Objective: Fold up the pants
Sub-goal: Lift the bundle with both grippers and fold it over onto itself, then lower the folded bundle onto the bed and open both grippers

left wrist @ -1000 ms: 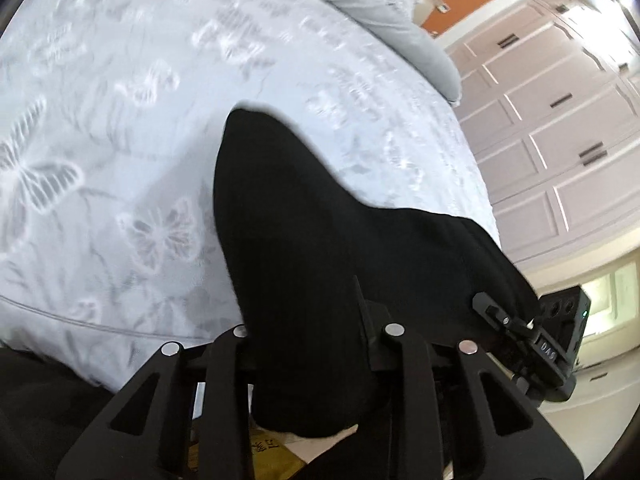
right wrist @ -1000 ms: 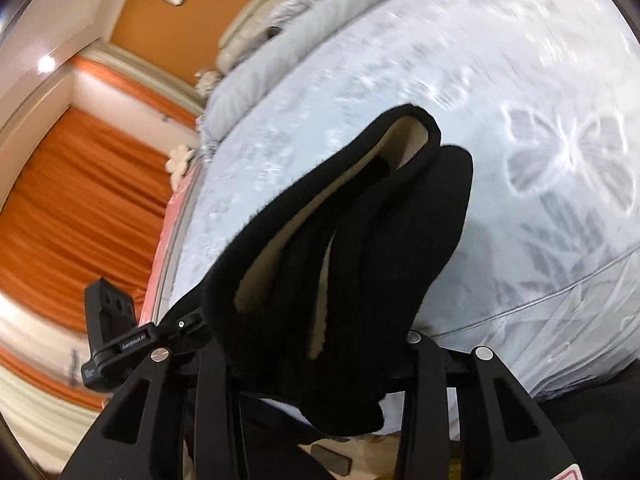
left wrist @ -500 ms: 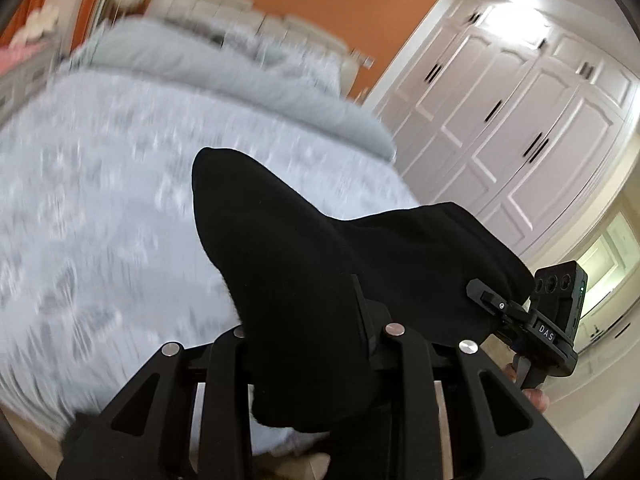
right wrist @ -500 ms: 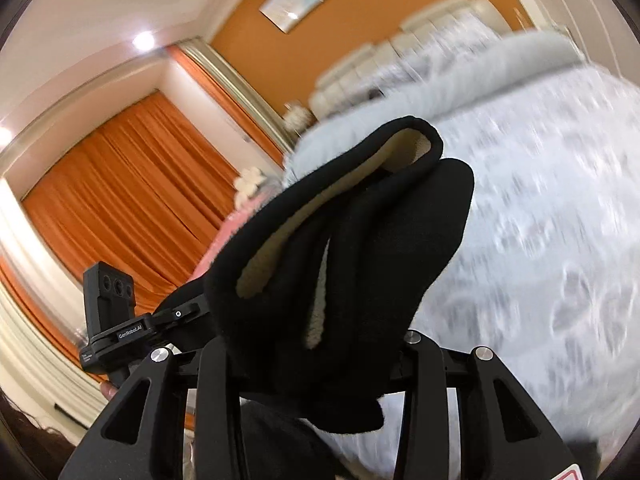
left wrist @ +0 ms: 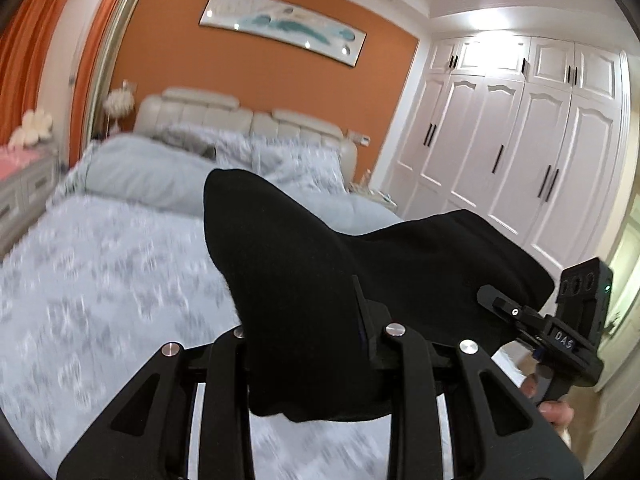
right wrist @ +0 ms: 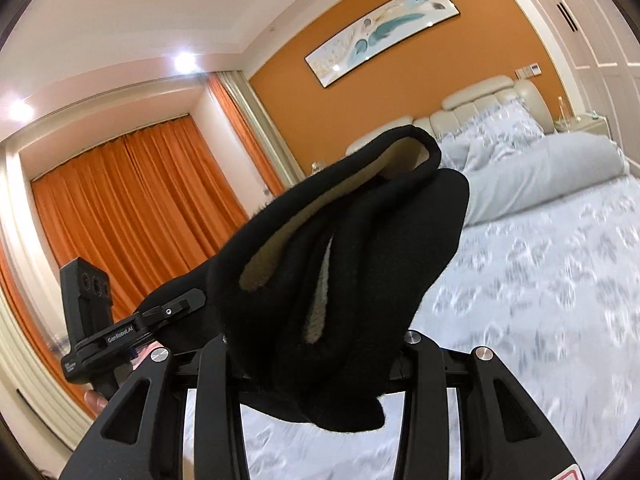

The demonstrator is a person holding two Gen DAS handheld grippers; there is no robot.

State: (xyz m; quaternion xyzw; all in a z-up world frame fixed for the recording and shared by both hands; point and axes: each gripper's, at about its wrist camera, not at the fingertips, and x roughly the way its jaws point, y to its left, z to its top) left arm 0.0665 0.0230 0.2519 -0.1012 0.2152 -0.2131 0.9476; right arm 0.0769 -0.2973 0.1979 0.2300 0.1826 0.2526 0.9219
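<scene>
The black pants (left wrist: 304, 280) with a cream fleece lining hang bunched between my two grippers, lifted above the bed. My left gripper (left wrist: 316, 332) is shut on one black corner of them. My right gripper (right wrist: 320, 344) is shut on another bunched part (right wrist: 352, 256), where the lining shows. The cloth hides the fingertips in both views. The right gripper also shows at the right edge of the left wrist view (left wrist: 560, 336). The left gripper shows at the left of the right wrist view (right wrist: 108, 332).
A bed with a pale butterfly-print cover (left wrist: 100, 280) lies below and ahead. Grey pillows and a cream headboard (left wrist: 240, 120) stand at its far end. White wardrobe doors (left wrist: 520, 160) are on the right, orange curtains (right wrist: 132, 208) on the left.
Both grippers have lifted and tilted upward with the pants. The views swung from the bed cover up to the headboard, wall and ceiling.
</scene>
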